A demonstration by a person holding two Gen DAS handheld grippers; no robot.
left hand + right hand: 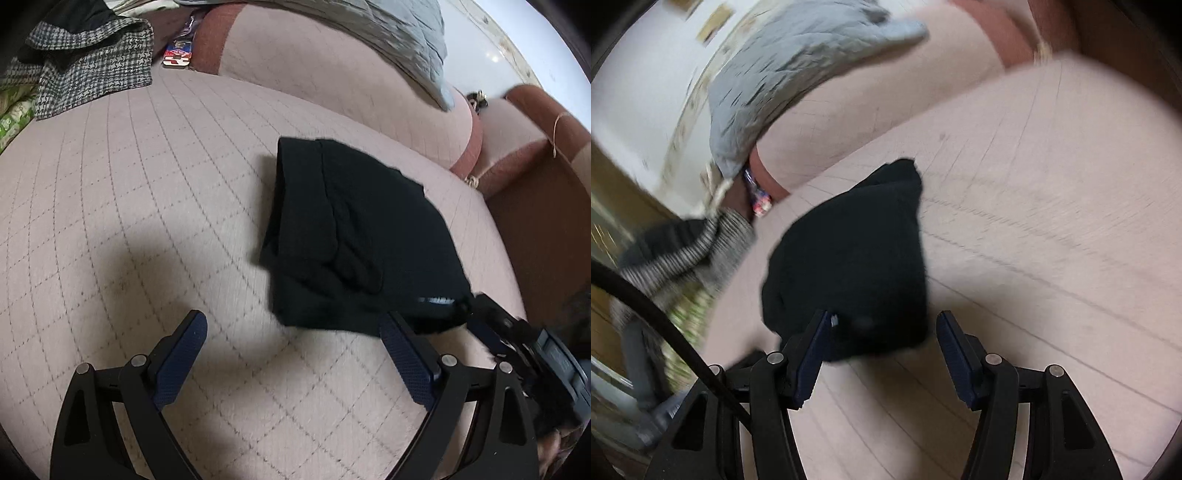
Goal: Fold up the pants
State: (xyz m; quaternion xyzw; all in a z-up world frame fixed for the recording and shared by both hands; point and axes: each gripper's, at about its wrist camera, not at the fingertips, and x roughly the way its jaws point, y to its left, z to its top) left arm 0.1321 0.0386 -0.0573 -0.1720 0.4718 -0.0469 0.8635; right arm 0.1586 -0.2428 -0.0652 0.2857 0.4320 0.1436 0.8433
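Black pants (354, 236), folded into compact bundle, lying flat on quilted cushion

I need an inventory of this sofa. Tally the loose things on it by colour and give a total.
Black: 1, the folded pants
Houndstooth grey: 1, the garment
Light grey: 1, the quilt
Red and blue: 1, the small packet
Total: 4
Both the left gripper and right gripper are open and hold nothing.
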